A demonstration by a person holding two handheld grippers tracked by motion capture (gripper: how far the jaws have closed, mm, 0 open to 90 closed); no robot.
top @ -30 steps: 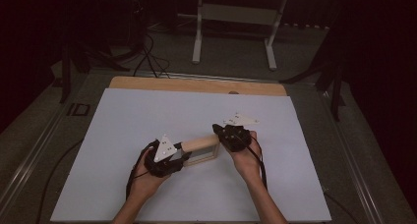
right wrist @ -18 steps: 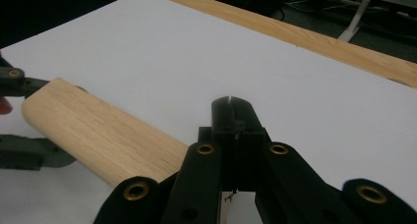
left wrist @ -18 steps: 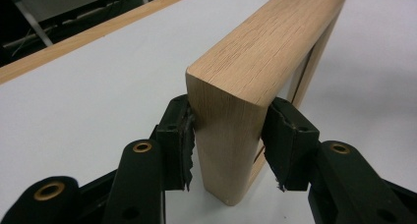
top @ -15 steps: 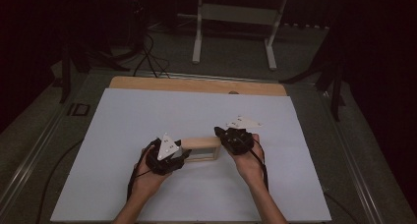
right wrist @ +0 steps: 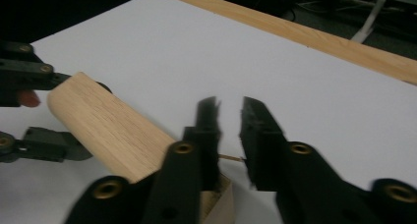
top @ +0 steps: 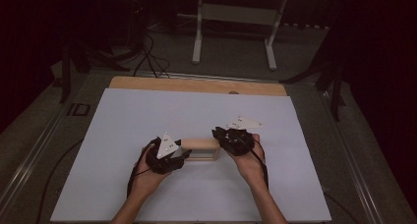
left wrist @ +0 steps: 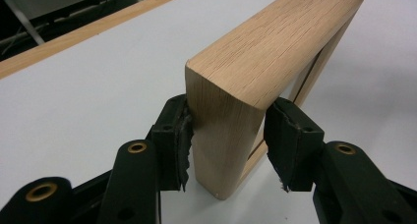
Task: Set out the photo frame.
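Wooden frame (top: 199, 149) upright mid-counter (top: 123, 116) | left claw (left wrist: 228, 145) clamps one end; right claw (right wrist: 228, 135) nearly closed, gripping nothing | judged: half-held, second grip pending

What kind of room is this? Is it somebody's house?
Probably not a house; it looks like a lab or workshop. A white table sits in a dark room, cables run over the floor, and a person holds a wooden frame with the left tool.
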